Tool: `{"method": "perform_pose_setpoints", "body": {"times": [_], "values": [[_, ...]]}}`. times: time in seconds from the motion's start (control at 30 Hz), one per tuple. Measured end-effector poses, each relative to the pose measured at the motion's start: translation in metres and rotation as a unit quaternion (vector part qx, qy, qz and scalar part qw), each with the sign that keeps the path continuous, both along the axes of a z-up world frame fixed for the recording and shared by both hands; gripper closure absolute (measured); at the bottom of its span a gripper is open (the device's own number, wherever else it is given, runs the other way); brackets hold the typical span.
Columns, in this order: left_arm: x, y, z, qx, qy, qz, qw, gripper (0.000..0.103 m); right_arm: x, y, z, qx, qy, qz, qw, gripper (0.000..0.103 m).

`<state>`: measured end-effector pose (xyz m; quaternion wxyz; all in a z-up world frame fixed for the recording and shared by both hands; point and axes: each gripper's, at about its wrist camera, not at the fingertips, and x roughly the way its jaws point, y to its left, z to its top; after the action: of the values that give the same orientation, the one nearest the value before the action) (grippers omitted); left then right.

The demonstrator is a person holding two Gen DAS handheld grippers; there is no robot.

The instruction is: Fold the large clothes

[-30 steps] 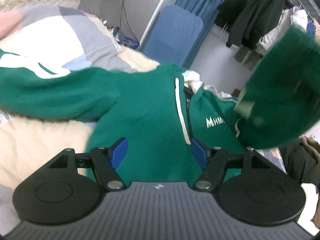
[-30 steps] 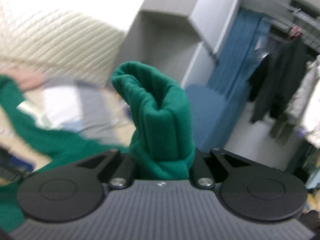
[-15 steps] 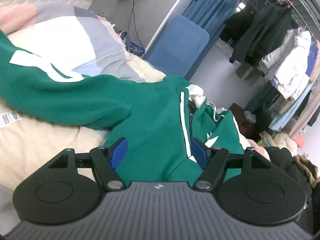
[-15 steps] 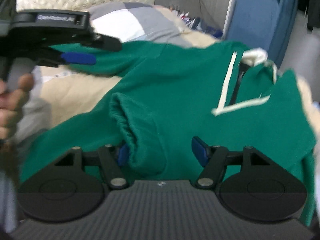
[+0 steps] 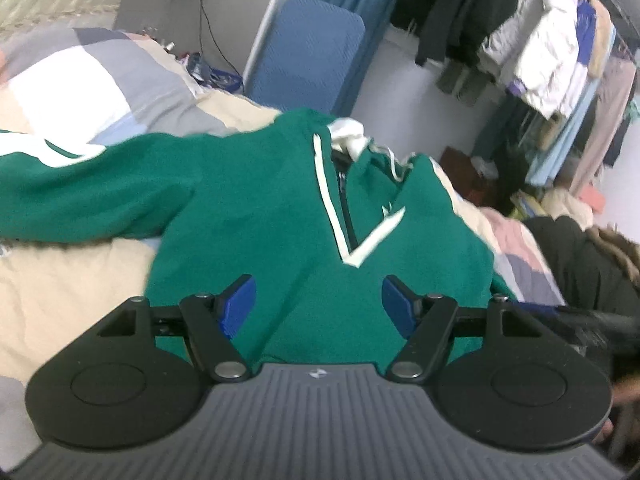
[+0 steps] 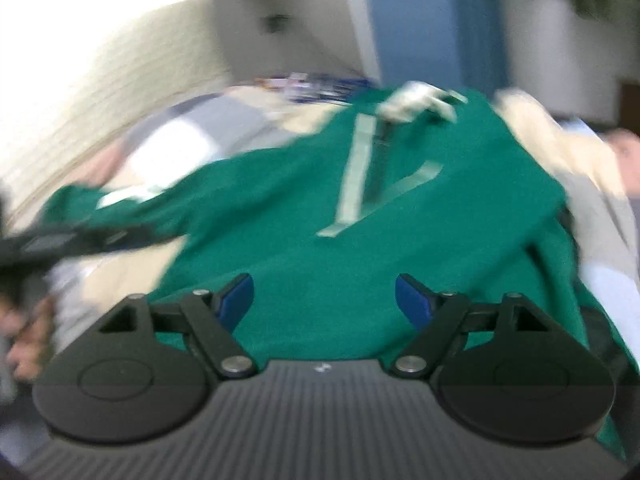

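My green fleece zip-neck sweatshirt (image 5: pixel 280 216) lies chest-up on the bed (image 5: pixel 60 280), one side folded inward. My right gripper (image 6: pixel 324 300) is opening, nothing between its jaws; my left gripper (image 5: pixel 316 304) hovers wide, empty.

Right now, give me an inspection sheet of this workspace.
Surface: bed, cream cover, checked quilt at its head.
Job's things: green jacket spread flat, one sleeve stretched sideways.
Clutter: dark coat at bed edge.
Grippers: left gripper open, empty; right gripper jaws opening, nothing between them.
Cables: black cord hanging from wall plug.
Surroundings: clothes rack, blue panel.
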<state>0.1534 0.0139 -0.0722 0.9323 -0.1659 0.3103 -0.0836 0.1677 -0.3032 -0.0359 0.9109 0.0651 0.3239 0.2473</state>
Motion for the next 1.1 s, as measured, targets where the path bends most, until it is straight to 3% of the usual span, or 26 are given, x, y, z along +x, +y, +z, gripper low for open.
{"method": "perform_pose_setpoints", "body": {"times": [0.1,0.23,0.37,0.4,0.47,0.53,0.83,1.1], "values": [[0.005,-0.011,-0.010,0.016,0.012,-0.011,0.9997,0.029,0.030,-0.019,-0.022,0.018,0.025,-0.082,0.996,0.024],[0.014,-0.023,-0.023,0.037,0.027,-0.027,0.9986,0.029,0.066,-0.046,-0.052,0.080,0.065,-0.172,0.980,0.024],[0.021,-0.034,-0.036,0.046,0.045,-0.042,0.9971,0.029,0.081,-0.051,-0.074,0.095,0.078,-0.175,0.977,0.026],[0.022,-0.037,-0.040,0.051,0.048,-0.046,0.9965,0.029,0.083,-0.052,-0.074,0.098,0.070,-0.170,0.978,0.032],[0.024,-0.044,-0.045,0.066,0.050,-0.051,0.9953,0.029,0.088,-0.049,-0.071,0.107,0.052,-0.156,0.981,0.053],[0.025,-0.050,-0.050,0.080,0.051,-0.055,0.9940,0.029,0.091,-0.048,-0.068,0.098,0.041,-0.164,0.981,0.088],[0.039,-0.064,-0.064,0.087,0.071,-0.066,0.9915,0.029,0.105,-0.061,-0.073,0.066,0.027,-0.210,0.975,0.090],[0.040,-0.052,-0.057,0.071,0.059,-0.042,0.9949,0.029,0.106,-0.057,-0.078,0.048,0.025,-0.205,0.977,0.087]]}}
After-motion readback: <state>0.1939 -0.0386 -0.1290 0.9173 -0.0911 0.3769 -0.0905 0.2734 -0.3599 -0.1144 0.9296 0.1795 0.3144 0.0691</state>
